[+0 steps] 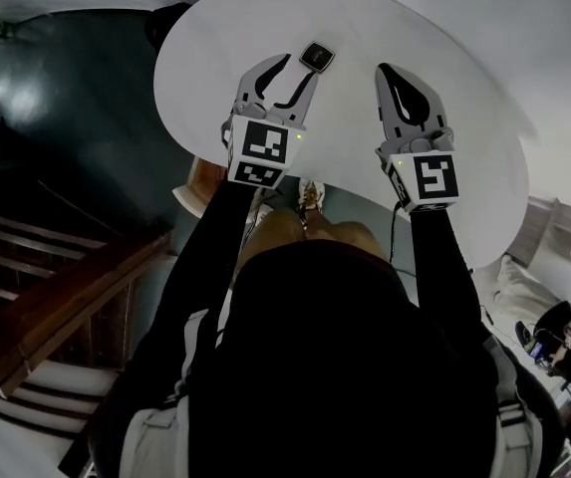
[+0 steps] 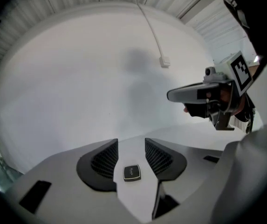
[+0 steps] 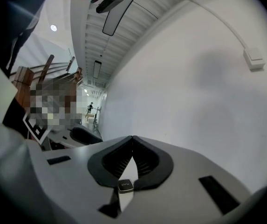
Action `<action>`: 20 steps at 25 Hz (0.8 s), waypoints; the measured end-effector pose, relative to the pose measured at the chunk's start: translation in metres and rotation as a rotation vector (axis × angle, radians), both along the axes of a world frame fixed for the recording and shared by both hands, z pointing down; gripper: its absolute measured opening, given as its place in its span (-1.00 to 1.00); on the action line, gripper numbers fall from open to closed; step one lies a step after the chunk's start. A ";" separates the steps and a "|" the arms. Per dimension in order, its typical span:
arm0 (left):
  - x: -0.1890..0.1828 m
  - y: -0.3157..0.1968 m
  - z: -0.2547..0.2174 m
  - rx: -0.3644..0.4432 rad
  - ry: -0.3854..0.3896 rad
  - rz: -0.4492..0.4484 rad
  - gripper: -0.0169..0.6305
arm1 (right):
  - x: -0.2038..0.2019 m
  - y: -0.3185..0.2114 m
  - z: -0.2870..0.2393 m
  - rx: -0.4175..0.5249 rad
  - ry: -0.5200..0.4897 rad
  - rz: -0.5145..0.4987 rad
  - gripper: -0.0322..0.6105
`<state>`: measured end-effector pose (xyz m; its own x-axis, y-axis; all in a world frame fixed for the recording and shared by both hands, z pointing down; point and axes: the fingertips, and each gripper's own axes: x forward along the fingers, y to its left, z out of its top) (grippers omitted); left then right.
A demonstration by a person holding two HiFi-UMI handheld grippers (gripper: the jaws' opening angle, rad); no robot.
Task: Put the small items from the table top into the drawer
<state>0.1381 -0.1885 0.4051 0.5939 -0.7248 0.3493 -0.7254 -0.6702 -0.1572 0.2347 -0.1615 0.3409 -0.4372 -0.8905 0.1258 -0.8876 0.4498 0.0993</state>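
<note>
The small black square item (image 1: 316,56), upper centre, looks light, rigid and flat, so pinch its opposite edges. The left gripper (image 1: 300,68) is spread and not pressing it; the right gripper (image 1: 385,71) is pressed together.

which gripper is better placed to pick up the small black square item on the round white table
Left. The left gripper has its jaws apart with the small black square item between them on the round white table. The right gripper hangs off to the side, jaws together.
</note>
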 end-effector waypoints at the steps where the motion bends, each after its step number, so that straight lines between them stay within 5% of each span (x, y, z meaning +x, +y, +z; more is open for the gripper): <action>1: 0.005 -0.006 0.014 -0.034 -0.012 0.010 -0.31 | 0.002 -0.002 0.002 -0.005 0.001 0.001 -0.82; 6: 0.024 -0.037 0.078 -0.176 -0.025 0.018 -0.12 | 0.016 -0.008 0.012 -0.025 0.016 0.019 -0.82; 11: 0.036 -0.061 0.140 -0.271 -0.120 0.047 0.10 | 0.035 -0.010 0.018 -0.034 0.015 0.066 -0.82; 20: 0.048 -0.078 0.208 -0.387 -0.199 0.060 0.13 | 0.063 0.003 0.037 -0.083 0.033 0.143 -0.82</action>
<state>0.1860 -0.2667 0.6130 0.5247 -0.4841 0.7003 -0.6642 -0.7473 -0.0189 0.2979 -0.1588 0.3774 -0.3010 -0.9295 0.2132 -0.9401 0.3267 0.0972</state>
